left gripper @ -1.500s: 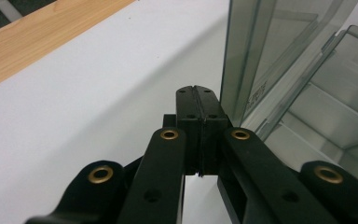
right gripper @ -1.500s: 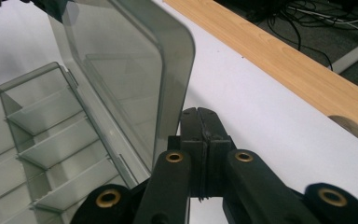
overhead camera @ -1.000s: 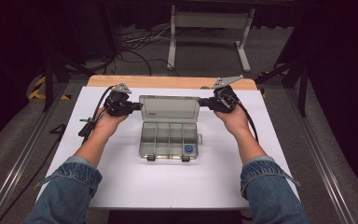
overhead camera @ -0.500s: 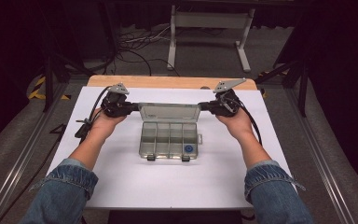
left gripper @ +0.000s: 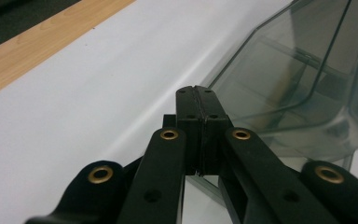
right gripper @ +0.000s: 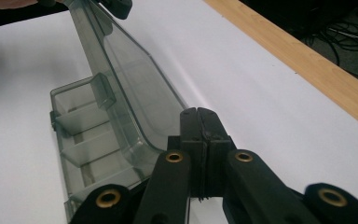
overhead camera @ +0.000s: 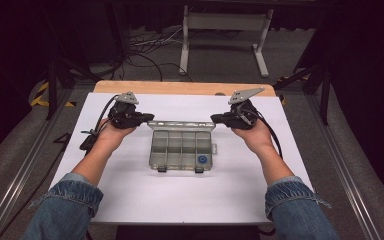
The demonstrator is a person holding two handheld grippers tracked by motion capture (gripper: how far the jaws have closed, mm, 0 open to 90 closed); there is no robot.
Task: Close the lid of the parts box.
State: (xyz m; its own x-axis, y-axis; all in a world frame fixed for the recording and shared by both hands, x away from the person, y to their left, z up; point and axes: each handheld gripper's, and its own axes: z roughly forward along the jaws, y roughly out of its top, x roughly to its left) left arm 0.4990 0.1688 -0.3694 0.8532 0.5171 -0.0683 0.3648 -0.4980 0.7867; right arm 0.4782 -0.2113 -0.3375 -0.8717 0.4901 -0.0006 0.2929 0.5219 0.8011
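A clear plastic compartment box (overhead camera: 182,150) lies mid-table with its hinged lid (overhead camera: 182,125) raised along the far side. A small blue round piece (overhead camera: 202,159) sits in its front right compartment. My left gripper (overhead camera: 150,117) is shut, its tip against the lid's left end. My right gripper (overhead camera: 214,118) is shut against the lid's right end. In the left gripper view the closed jaws (left gripper: 196,88) lie beside the tilted lid (left gripper: 298,79). In the right gripper view the closed jaws (right gripper: 198,112) sit beside the lid (right gripper: 130,79), above the box base (right gripper: 84,140).
The box rests on a white sheet (overhead camera: 130,200) over a wooden table top whose edge (overhead camera: 180,87) runs along the far side. Metal rails flank the table. Cables and a white stand (overhead camera: 225,30) sit on the floor beyond.
Both grippers have come toward the person, and the lid has swung forward with them, so it now shows as a thin strip from above. The box base has stayed put.
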